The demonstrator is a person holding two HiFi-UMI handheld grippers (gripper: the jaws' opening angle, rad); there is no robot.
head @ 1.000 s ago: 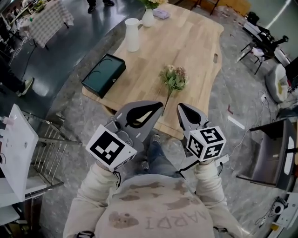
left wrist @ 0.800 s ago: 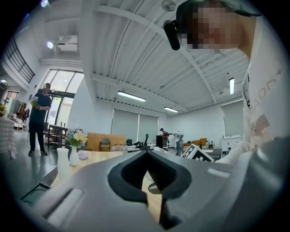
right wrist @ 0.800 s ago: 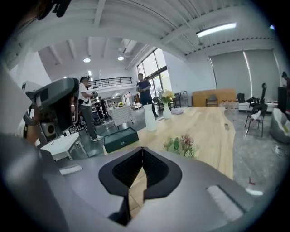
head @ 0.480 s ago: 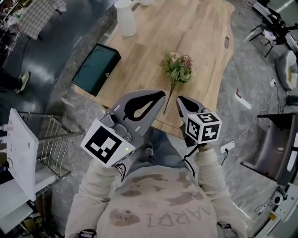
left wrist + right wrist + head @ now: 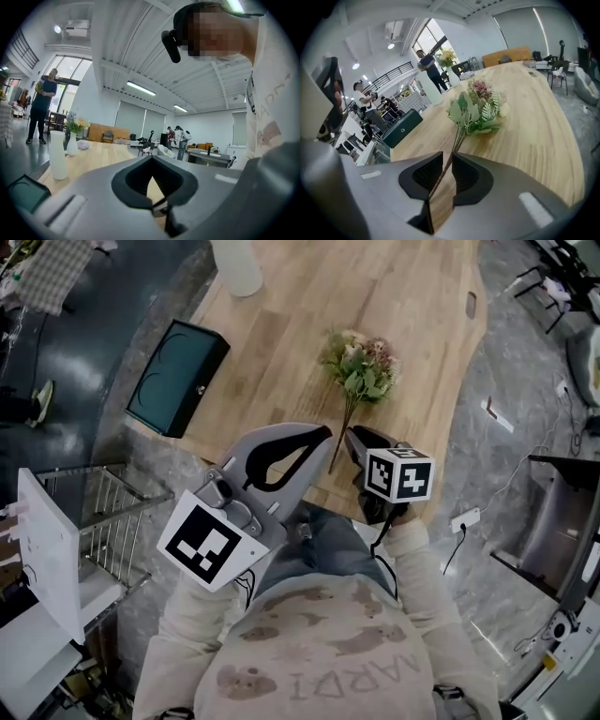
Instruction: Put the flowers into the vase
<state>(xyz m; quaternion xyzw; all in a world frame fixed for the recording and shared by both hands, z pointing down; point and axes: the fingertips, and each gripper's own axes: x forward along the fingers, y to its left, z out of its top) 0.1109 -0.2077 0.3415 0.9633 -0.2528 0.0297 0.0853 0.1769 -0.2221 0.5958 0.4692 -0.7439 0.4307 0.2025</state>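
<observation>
A bunch of flowers (image 5: pixel 361 367) with green leaves and pinkish blooms lies flat on the wooden table (image 5: pixel 281 343), its thin stem pointing at me. My right gripper (image 5: pixel 351 434) is at the table's near edge, open by a narrow gap. In the right gripper view the stem (image 5: pixel 449 166) runs between the jaws of the right gripper (image 5: pixel 447 153), and the blooms (image 5: pixel 476 110) rest just beyond. My left gripper (image 5: pixel 323 432) hovers beside it, shut and holding nothing; the left gripper (image 5: pixel 151 158) points across the table. A tall white vase (image 5: pixel 234 263) (image 5: pixel 57 154) stands at the far left.
A dark green box (image 5: pixel 178 376) sits at the table's left edge. A small white vase with flowers (image 5: pixel 71 143) stands at the far end. A wire rack (image 5: pixel 112 521) and a white board (image 5: pixel 42 549) are on the floor to my left. People stand in the background.
Both grippers have moved forward to the table's near edge. The right gripper has come up to the end of the stem, which now lies between its jaws. The flowers have not moved.
</observation>
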